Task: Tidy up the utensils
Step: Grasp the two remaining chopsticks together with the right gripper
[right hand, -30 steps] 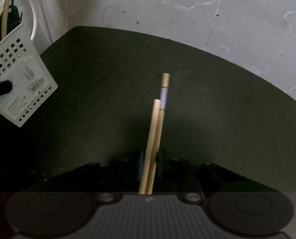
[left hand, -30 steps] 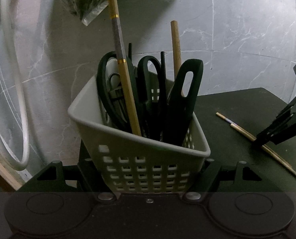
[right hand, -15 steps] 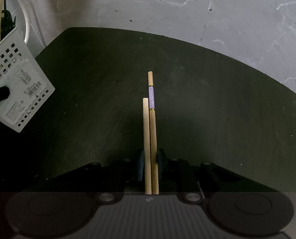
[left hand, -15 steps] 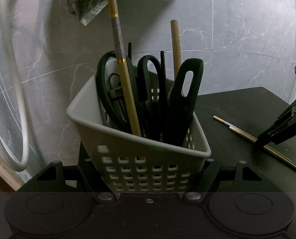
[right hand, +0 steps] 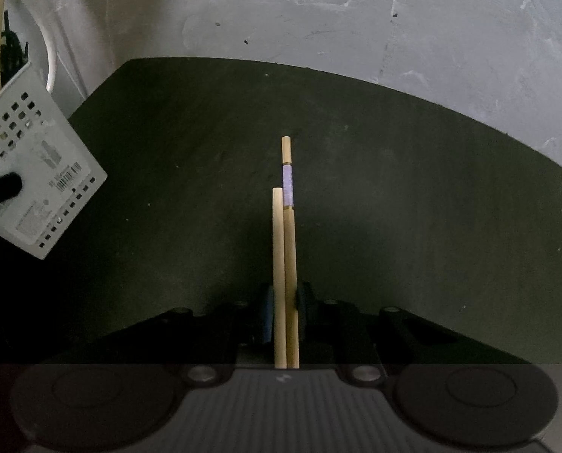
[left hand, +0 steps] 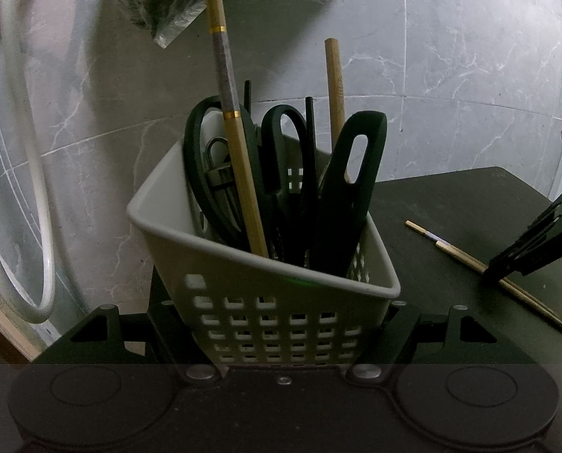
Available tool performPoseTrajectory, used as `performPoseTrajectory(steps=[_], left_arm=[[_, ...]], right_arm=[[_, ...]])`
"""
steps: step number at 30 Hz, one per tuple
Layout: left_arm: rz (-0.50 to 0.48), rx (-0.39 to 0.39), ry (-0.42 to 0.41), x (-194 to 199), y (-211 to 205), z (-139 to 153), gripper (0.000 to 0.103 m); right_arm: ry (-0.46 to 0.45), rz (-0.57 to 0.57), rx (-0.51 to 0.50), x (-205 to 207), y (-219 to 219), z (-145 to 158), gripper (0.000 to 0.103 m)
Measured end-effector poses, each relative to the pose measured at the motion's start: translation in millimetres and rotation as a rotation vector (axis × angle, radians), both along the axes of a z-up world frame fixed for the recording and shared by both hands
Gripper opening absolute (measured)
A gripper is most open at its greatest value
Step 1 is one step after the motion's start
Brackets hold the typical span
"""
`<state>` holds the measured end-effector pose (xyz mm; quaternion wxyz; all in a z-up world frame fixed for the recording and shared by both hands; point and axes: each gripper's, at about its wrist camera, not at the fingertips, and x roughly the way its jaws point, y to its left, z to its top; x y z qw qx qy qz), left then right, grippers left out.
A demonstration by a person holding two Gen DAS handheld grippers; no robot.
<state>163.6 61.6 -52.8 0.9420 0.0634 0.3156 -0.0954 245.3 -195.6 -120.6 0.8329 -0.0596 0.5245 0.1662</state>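
Right gripper (right hand: 284,313): jaws closing on two chopsticks (right hand: 285,249) that lie side by side between them; the pads look to be against the sticks on both sides, so I take it as a grip. The pair lies flat or nearly flat on the dark surface (right hand: 413,196), long axis straight ahead along the jaws. The right-hand stick reaches further out and carries a lilac band with gold rings; the left one is plain wood and shorter in view.

Left gripper (left hand: 292,324): jaws clamped on the white perforated utensil basket (left hand: 266,287), holding it tilted, mouth up and away from the camera. Inside it: scissors (left hand: 281,158), a black slotted handle (left hand: 352,188), two more chopsticks (left hand: 239,173), other dark tools.

Key relation: basket lies to the left of the right gripper, well apart. Judgement: the sticks must be lifted and swung up on end to enter the mouth.

View differences: the right wrist view shows only the basket's labelled underside (right hand: 35,181), not its opening. The left wrist view shows the opening, and the right gripper's tips set on the sticks from the side.
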Motion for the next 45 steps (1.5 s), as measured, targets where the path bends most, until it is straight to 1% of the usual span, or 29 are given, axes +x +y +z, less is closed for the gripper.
performPoseTrajectory(steps=[5, 21, 29, 31, 34, 38, 45], left_arm=[[-0.001, 0.0, 0.0, 0.0, 0.0, 0.0, 0.077], [0.002, 0.0, 0.0, 0.0, -0.5, 0.2, 0.077], [0.001, 0.0, 0.0, 0.0, -0.1, 0.4, 0.077], [0.001, 0.0, 0.001, 0.1, 0.0, 0.4, 0.077], [0.001, 0.0, 0.001, 0.1, -0.1, 0.4, 0.077], [0.001, 0.0, 0.0, 0.1, -0.1, 0.3, 0.077], [0.002, 0.0, 0.0, 0.1, -0.3, 0.2, 0.077]], right_arm=[[-0.008, 0.009, -0.017, 0.3, 2.5, -0.2, 0.014], [-0.018, 0.008, -0.017, -2.5, 2.5, -0.9, 0.014], [-0.027, -0.011, -0.005, -4.4, 1.2, -1.0, 0.014], [-0.031, -0.026, 0.02, -4.9, -0.7, -0.9, 0.014], [-0.029, -0.066, 0.088, -6.9, -6.2, -1.9, 0.014], [-0.034, -0.096, 0.142, -9.9, -10.9, -3.1, 0.014], [-0.042, -0.167, 0.275, -16.3, -27.7, -2.1, 0.014]])
